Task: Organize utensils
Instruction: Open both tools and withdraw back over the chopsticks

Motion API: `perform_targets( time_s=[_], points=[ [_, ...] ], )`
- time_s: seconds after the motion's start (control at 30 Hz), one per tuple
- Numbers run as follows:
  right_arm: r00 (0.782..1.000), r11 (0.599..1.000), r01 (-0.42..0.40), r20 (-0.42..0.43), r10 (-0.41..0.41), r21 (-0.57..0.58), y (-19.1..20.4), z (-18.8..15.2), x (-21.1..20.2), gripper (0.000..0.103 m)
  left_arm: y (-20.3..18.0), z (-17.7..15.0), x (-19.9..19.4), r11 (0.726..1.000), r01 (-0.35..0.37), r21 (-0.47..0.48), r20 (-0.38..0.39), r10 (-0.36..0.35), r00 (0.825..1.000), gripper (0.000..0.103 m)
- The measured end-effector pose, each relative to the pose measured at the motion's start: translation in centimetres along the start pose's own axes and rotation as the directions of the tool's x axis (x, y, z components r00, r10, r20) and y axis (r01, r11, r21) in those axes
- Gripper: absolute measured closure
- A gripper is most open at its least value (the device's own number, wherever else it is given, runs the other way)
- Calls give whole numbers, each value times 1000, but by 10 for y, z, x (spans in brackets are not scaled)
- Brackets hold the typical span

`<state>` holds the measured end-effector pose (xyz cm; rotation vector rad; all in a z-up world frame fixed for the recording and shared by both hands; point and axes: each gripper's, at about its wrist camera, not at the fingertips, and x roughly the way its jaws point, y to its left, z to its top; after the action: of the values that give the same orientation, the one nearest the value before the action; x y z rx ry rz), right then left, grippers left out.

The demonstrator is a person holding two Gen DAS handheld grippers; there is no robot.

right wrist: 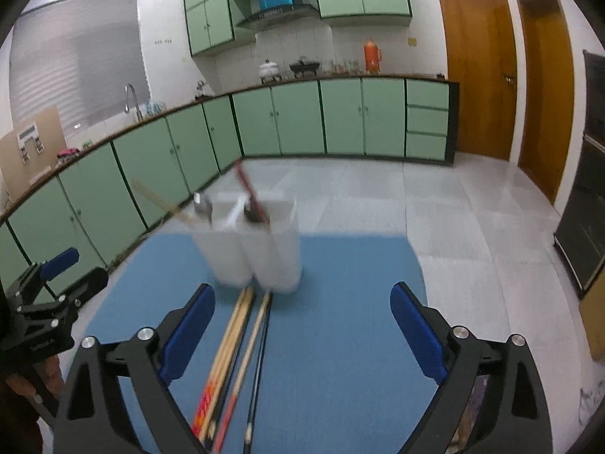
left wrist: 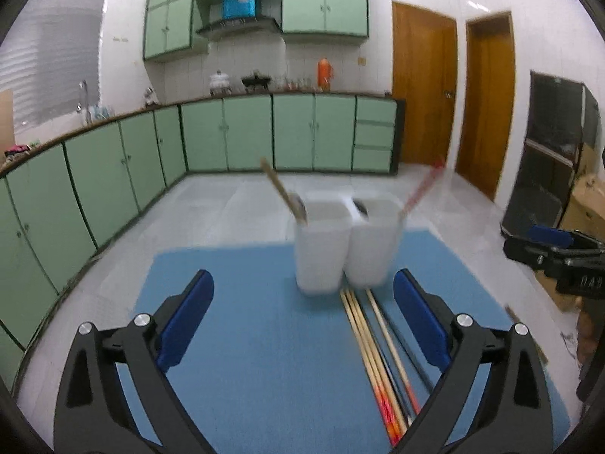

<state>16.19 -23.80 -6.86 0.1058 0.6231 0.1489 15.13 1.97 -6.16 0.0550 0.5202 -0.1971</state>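
Side by side, two white cups (left wrist: 342,244) hold upright utensils (left wrist: 281,193); each gripper (left wrist: 302,314) (right wrist: 302,321) gapes wide, empty.

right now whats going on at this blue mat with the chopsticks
A person is sorting utensils with a handheld gripper in each hand. Both the left gripper and the right gripper are open and empty, hovering over a bundle of chopsticks lying loose on the blue mat. Behind them stand two white holders side by side, each already with a utensil or two leaning out. Most of the chopsticks are not yet sorted.
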Motion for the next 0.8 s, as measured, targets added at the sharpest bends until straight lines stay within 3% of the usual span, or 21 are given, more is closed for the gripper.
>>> perform_targets(
  time_s=[0.27,0.47,0.6,0.67,0.8],
  points=[
    [994,999,33,-108,-36,-29,22,-95,6,14,-4,-69,1,1000,-22,1,-130,22,991,10],
    [990,999,15,-139,-21,-40,42,-123,7,19,-9,-104,4,999,-31,27,-199,35,979,10],
    [985,999,24,-167,-31,-46,48,-136,10,31,-12,-116,2,999,-27,42,-225,36,974,10],
    [982,998,24,-187,-34,-60,52,-145,14,46,-11,-121,2,998,-28,50,-237,39,971,10],
    [974,998,5,-226,-20,-67,55,-151,24,63,-9,-124,4,999,-31,42,-252,41,967,10]
  ],
)
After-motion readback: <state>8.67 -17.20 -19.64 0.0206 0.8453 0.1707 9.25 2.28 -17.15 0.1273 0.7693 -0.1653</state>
